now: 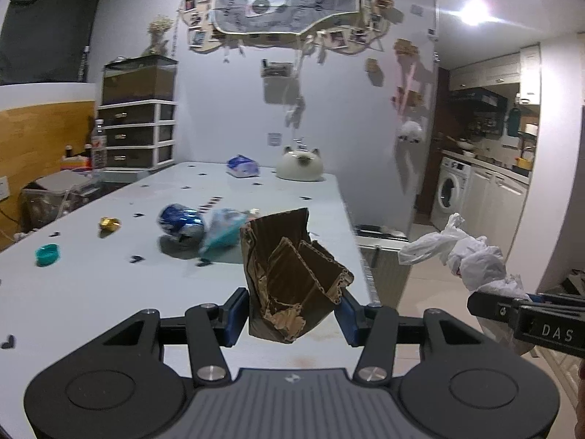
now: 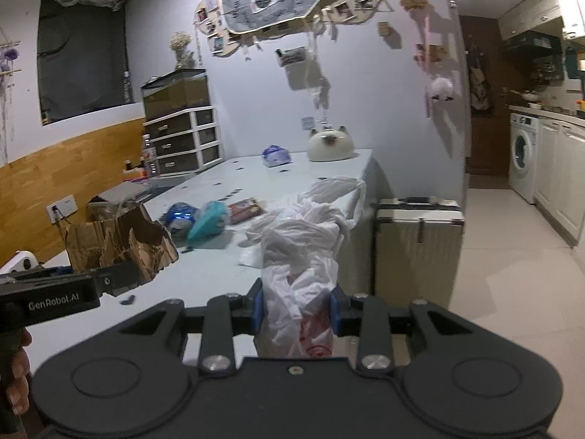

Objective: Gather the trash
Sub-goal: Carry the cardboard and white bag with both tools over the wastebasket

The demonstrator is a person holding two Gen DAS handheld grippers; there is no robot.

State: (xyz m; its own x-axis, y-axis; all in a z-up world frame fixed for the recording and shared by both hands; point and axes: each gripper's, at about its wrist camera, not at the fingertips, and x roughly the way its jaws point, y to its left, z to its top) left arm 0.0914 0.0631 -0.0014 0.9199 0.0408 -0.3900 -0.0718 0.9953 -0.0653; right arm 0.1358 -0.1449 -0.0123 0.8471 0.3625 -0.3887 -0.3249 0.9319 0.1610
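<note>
My left gripper (image 1: 292,314) is shut on a torn piece of brown cardboard (image 1: 292,274), held up above the pale table (image 1: 91,292). My right gripper (image 2: 297,311) is shut on a crumpled white plastic bag (image 2: 303,252) with red print, lifted near the table's right edge. Each held item shows in the other view too: the bag (image 1: 471,252) at the right, the cardboard (image 2: 120,245) at the left. On the table lie a crushed blue can (image 1: 181,221), a teal wrapper (image 1: 223,232), a gold foil scrap (image 1: 109,224) and a teal cap (image 1: 47,254).
A white cat-shaped pot (image 1: 299,164) and a blue-white packet (image 1: 243,166) sit at the table's far end. A red-brown packet (image 2: 246,208) lies mid-table. A ribbed suitcase (image 2: 416,248) stands on the floor beside the table. Drawers (image 1: 139,135) and a washing machine (image 2: 523,153) stand farther off.
</note>
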